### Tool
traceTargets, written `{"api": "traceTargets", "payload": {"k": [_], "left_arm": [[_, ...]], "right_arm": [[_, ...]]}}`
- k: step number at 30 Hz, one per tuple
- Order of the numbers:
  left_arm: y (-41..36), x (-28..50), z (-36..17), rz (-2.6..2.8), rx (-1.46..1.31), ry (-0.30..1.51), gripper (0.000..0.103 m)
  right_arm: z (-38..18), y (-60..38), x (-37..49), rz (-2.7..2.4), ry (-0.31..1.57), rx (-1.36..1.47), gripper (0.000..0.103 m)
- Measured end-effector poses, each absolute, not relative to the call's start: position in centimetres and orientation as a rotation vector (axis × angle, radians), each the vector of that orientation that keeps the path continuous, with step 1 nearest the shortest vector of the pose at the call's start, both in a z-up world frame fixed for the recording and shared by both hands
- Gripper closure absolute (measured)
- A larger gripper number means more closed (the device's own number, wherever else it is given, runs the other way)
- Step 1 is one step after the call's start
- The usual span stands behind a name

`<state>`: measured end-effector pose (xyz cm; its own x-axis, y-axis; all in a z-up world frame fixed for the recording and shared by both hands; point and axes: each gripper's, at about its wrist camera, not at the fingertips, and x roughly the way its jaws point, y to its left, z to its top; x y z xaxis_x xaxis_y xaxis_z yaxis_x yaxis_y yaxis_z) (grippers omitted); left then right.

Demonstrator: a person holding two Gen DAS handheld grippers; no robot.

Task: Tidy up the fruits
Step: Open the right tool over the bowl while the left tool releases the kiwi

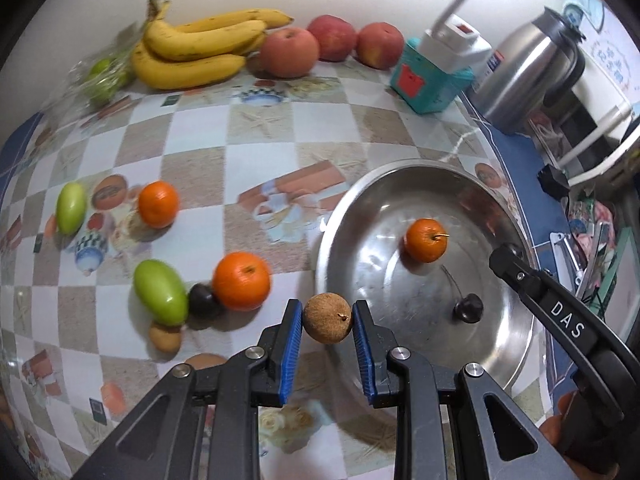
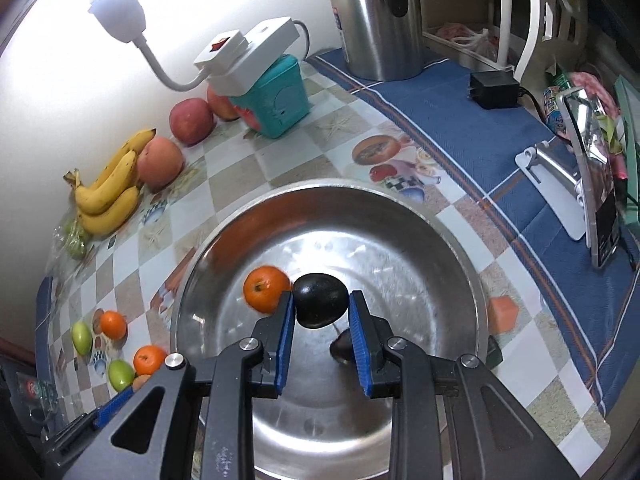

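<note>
My left gripper (image 1: 327, 320) is shut on a small brown round fruit (image 1: 327, 319), held just left of the steel bowl's rim (image 1: 332, 236). My right gripper (image 2: 320, 302) is shut on a dark cherry (image 2: 320, 300) above the inside of the bowl (image 2: 460, 248). In the bowl lie an orange (image 1: 426, 240) and another dark cherry (image 1: 467, 307); the orange also shows in the right wrist view (image 2: 266, 288). On the table to the left lie two oranges (image 1: 241, 286) (image 1: 158, 204), two green fruits (image 1: 160, 292) (image 1: 71, 207), a dark cherry (image 1: 202, 299) and a brown fruit (image 1: 165, 336).
Bananas (image 1: 196, 48), three apples (image 1: 290, 52) and bagged green fruit (image 1: 102, 76) lie along the back wall. A teal box (image 1: 430, 80) with a white power strip and lamp stands beside them. A steel kettle (image 1: 532, 64) and a black adapter (image 2: 494, 88) are at the right.
</note>
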<state>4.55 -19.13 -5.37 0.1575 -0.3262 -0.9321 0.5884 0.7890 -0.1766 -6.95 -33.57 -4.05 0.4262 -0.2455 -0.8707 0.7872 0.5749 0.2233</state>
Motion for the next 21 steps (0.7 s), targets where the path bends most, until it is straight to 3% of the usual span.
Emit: {"api": "traceTargets", "payload": {"k": [21], "left_arm": [[-22.6, 4.2, -6.6, -0.680, 0.308, 1.228, 0.075]], "right_arm": [[-5.8, -35.3, -6.4, -0.729, 0.952, 0.731, 0.075]]}}
